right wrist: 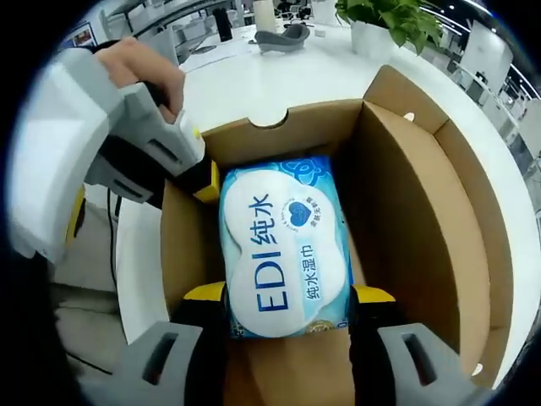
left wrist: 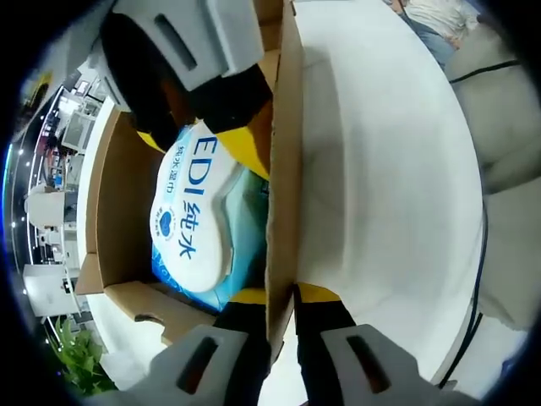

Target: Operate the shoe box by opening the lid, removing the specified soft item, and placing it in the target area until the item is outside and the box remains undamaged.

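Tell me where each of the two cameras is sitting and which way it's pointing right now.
Left gripper view: rides the left gripper, whose jaws straddle the shoe box side wall; looks along that wall, white table beyond.
Right gripper view: rides the right gripper, looking down into the open box, jaws either side of the wet wipes pack; a person's hand holds the left gripper at upper left.
Shared: box, wipes pack, and each view catches the other gripper.

wipes pack (right wrist: 286, 254) in shoe box (right wrist: 423, 220) | box on table (right wrist: 254, 80), seemingly
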A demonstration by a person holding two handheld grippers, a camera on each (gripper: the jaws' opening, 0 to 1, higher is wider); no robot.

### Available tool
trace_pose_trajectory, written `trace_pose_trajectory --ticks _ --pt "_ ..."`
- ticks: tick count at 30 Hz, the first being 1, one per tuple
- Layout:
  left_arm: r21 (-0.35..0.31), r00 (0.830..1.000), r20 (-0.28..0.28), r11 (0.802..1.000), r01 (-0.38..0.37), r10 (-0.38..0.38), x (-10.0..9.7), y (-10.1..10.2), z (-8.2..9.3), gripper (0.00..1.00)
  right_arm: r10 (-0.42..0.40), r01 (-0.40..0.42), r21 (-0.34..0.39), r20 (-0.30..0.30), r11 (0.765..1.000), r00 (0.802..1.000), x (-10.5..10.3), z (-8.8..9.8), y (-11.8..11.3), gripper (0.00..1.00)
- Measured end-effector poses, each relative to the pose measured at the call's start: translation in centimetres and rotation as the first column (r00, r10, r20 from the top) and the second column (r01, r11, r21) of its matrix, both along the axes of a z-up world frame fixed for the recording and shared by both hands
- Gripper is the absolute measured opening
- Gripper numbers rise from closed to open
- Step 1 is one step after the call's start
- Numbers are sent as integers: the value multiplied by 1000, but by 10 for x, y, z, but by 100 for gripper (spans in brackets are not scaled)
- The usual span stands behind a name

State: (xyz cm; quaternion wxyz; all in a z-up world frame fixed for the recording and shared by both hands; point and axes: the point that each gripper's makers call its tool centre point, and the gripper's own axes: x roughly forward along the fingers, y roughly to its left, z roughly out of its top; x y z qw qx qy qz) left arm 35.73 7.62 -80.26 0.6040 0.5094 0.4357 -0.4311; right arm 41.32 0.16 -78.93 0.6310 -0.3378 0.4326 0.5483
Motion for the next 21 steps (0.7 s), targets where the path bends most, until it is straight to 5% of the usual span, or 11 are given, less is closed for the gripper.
trace_pose_trajectory --ticks 21 --pt "2 1000 9 1000 -21 21 1 0 0 8 16 -16 -9 2 1000 1000 10 0 -52 54"
